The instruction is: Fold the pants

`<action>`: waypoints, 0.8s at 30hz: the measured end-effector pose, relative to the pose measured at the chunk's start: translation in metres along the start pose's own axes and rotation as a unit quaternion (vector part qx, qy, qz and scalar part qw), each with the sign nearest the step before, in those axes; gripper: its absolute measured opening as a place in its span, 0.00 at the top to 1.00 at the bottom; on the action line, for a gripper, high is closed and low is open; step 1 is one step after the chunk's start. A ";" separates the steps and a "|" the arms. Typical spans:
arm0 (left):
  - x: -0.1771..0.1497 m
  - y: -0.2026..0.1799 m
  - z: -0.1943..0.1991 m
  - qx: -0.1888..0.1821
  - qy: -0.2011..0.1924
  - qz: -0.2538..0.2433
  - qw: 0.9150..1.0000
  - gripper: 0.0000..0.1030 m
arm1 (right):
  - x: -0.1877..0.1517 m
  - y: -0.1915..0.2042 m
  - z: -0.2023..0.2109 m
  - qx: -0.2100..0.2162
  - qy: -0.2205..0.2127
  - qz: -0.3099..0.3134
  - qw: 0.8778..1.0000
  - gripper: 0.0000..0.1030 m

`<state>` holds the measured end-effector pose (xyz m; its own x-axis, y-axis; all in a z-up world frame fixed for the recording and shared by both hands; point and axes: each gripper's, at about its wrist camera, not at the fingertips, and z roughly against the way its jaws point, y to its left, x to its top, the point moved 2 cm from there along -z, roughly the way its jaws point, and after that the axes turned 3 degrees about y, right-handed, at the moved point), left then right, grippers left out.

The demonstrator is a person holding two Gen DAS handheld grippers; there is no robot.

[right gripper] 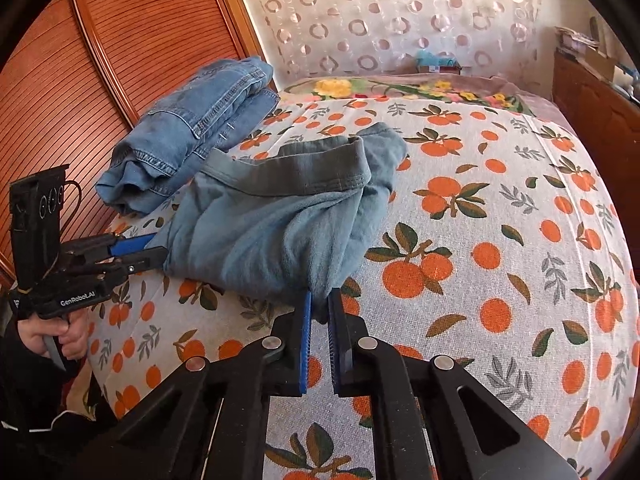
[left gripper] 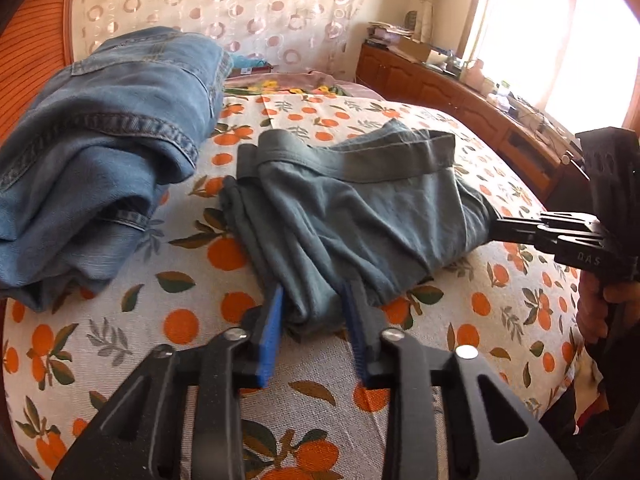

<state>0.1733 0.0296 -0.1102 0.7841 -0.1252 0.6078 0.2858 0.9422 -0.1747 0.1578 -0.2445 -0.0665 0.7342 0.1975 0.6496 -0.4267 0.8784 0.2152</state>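
Both jaws pinch the grey-green pants (left gripper: 360,208); left gripper (right gripper: 160,250) reads "GenRobot.AI"

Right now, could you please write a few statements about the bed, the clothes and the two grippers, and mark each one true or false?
1. The right gripper is shut on a bunched edge of the grey-green pants. True.
2. The folded blue jeans lie on top of the grey-green pants. False: they lie beside them, on the bedspread.
3. The left gripper has pants fabric between its blue pads. True.
4. The bedspread is plain white. False: it is printed with oranges and leaves.
5. The jeans sit toward the wooden slatted panel. True.
6. The pants lie flat and fully spread out. False: they are rumpled and bunched.
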 end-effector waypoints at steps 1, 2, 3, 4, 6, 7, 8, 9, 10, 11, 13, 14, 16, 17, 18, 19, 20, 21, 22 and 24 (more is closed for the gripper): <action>-0.001 0.001 0.001 -0.002 -0.001 0.004 1.000 0.86 | -0.001 0.001 0.001 -0.002 -0.003 0.000 1.000 0.93; -0.002 0.002 0.003 -0.006 -0.003 0.006 1.000 0.91 | -0.002 0.001 0.003 -0.003 -0.007 0.000 1.000 0.93; -0.002 0.003 0.008 -0.005 -0.010 0.009 1.000 0.92 | -0.003 0.001 0.004 -0.004 -0.010 -0.002 1.000 0.94; -0.003 0.005 0.012 -0.002 -0.018 0.013 1.000 0.93 | -0.005 0.001 0.006 -0.005 -0.014 -0.003 1.000 0.94; -0.004 0.010 0.021 0.008 -0.030 0.019 0.999 0.93 | -0.009 0.000 0.013 -0.008 -0.019 -0.006 1.000 0.94; -0.004 0.012 0.023 0.010 -0.031 0.023 0.999 0.94 | -0.012 0.001 0.016 -0.007 -0.022 -0.005 1.000 0.95; -0.007 0.015 0.026 0.012 -0.032 0.028 0.999 0.94 | -0.015 0.004 0.020 -0.006 -0.024 -0.002 1.000 0.95; -0.009 0.016 0.029 0.013 -0.033 0.031 0.999 0.94 | -0.018 0.006 0.023 -0.008 -0.027 0.001 1.000 0.95; -0.011 0.016 0.031 0.015 -0.033 0.032 0.999 0.94 | -0.021 0.009 0.027 -0.008 -0.029 0.004 1.000 0.95; -0.015 0.015 0.034 0.016 -0.034 0.034 0.999 0.94 | -0.026 0.013 0.030 -0.007 -0.029 0.009 1.000 0.95; -0.022 0.012 0.039 0.015 -0.035 0.033 0.999 0.94 | -0.033 0.017 0.036 -0.010 -0.032 0.014 0.999 0.95; -0.026 0.009 0.042 0.019 -0.036 0.031 0.999 0.94 | -0.038 0.019 0.040 -0.009 -0.032 0.015 0.999 0.95; -0.034 0.006 0.047 0.019 -0.038 0.031 0.999 0.94 | -0.046 0.022 0.047 -0.008 -0.034 0.014 0.999 0.95; -0.038 0.005 0.050 0.021 -0.038 0.031 0.999 0.94 | -0.053 0.024 0.051 -0.006 -0.034 0.013 0.999 0.95; -0.041 0.005 0.050 0.022 -0.037 0.032 0.999 0.94 | -0.057 0.024 0.054 -0.003 -0.035 0.012 0.999 0.95; -0.047 0.003 0.051 0.020 -0.035 0.035 0.999 0.94 | -0.063 0.025 0.056 0.000 -0.034 0.009 0.999 0.95; -0.053 0.003 0.052 0.019 -0.031 0.037 0.999 0.94 | -0.070 0.027 0.059 0.004 -0.033 0.007 0.999 0.95; -0.058 0.003 0.051 0.020 -0.027 0.037 0.999 0.94 | -0.075 0.027 0.061 0.006 -0.032 0.005 0.999 0.95; -0.063 0.003 0.050 0.023 -0.023 0.040 0.999 0.94 | -0.081 0.028 0.062 0.011 -0.028 0.003 1.000 0.95; -0.072 0.004 0.052 0.017 -0.020 0.050 0.998 0.94 | -0.091 0.030 0.064 0.019 -0.022 -0.001 1.000 0.95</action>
<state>0.0894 0.0586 -0.1137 0.7849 -0.0183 0.6194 0.1877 0.9596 -0.2096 0.0445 -0.2639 -0.0726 0.7106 0.1758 0.6813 -0.4464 0.8611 0.2434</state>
